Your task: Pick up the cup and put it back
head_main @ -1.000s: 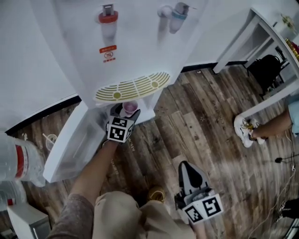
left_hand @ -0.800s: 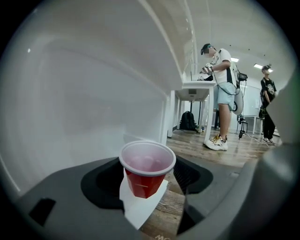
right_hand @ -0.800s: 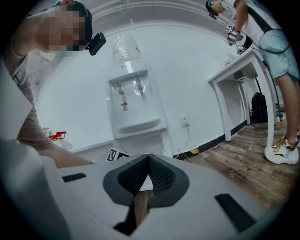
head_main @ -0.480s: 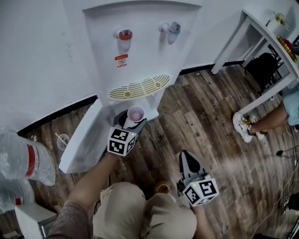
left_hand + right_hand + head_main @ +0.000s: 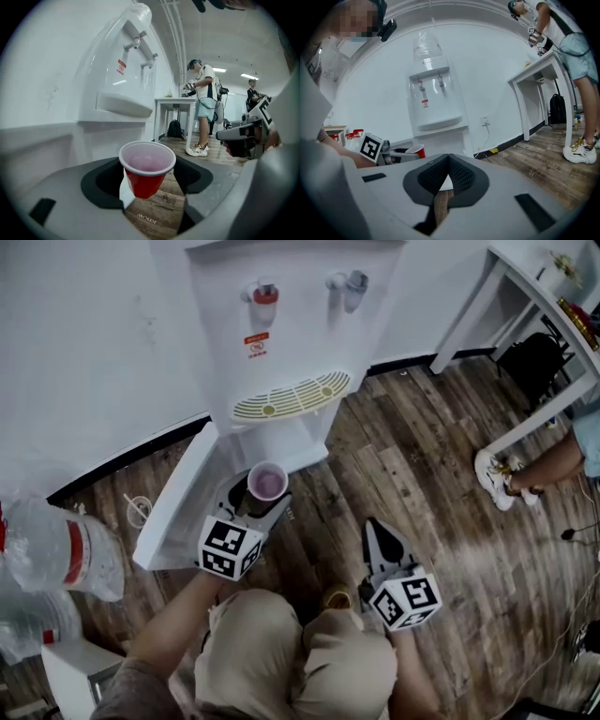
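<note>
A red plastic cup [image 5: 267,481] with a pale inside hangs upright in the air in front of the white water dispenser [image 5: 281,324]. My left gripper [image 5: 264,489] is shut on it, with a jaw on each side of the cup's wall. In the left gripper view the cup [image 5: 146,174] sits between the dark pads, above the wooden floor and apart from the dispenser. My right gripper [image 5: 382,532] is lower right over the floor, shut with nothing between its pads [image 5: 457,176]. In the right gripper view the cup [image 5: 416,151] shows at the left.
The dispenser's lower door [image 5: 176,507] stands open to the left. A large water bottle [image 5: 66,554] lies at the far left. A white table [image 5: 525,296] stands at the right, with a person's shoe [image 5: 494,480] beside it. Wooden floor [image 5: 441,456] surrounds me.
My left gripper has drawn the cup out from under the dispenser's drip tray, up and back toward me. The right gripper has stayed where it was.
</note>
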Demonstrator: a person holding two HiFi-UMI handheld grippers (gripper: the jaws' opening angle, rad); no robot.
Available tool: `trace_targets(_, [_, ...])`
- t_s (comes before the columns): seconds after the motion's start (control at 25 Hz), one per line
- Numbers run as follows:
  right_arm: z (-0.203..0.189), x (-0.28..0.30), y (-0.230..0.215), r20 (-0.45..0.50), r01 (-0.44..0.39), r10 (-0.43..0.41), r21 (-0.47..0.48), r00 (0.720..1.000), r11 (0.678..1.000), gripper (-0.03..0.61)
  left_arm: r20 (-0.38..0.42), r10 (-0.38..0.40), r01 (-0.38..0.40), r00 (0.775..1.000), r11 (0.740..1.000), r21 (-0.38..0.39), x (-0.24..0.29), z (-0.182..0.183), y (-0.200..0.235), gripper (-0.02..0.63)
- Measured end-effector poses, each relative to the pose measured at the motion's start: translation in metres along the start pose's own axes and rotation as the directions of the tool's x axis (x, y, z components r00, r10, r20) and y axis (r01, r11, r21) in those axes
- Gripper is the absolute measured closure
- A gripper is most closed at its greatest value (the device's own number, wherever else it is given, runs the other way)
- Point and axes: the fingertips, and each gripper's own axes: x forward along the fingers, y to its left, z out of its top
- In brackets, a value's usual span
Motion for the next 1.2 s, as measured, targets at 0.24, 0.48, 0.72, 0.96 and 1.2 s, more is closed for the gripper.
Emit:
trace_targets(0.24, [-0.004, 0.0, -0.001, -0.004, 0.003, -0.003, -0.006, 1.0, 1.0, 0.577, 0.003, 0.015, -0.015, 1.0, 1.0, 0.02, -0.037, -0.008, -0.007, 0.284])
trace_targets(0.48, [-0.005, 0.004, 0.003, -0.01, -0.001, 0.001, -0.013, 1.0, 1.0, 0.577, 0.004, 0.022, -0.022, 1.0, 0.999, 0.042, -0.054, -0.017, -0.011, 0.284])
trace_targets(0.72, [-0.004, 0.004, 0.004, -0.006, 0.0, 0.0, -0.01, 1.0, 1.0, 0.577, 0.02, 0.034, -0.034, 0.999, 0.999, 0.018, -0.059, -0.017, -0.008, 0.284])
trace_targets(0.96, [-0.005, 0.001, 0.003, 0.001, 0.002, -0.002, 0.009, 1.0, 1.0, 0.577, 0.009, 0.038, -0.038, 0.999, 0.999, 0.012, -0.059, -0.021, -0.006, 0.284])
trace_targets(1.2, [-0.005, -0.001, 0.003, 0.0, -0.005, 0.005, 0.018, 1.0, 1.0, 0.577, 0.025, 0.045, -0.045, 0.999, 0.999, 0.023, -0.059, -0.023, -0.006, 0.284])
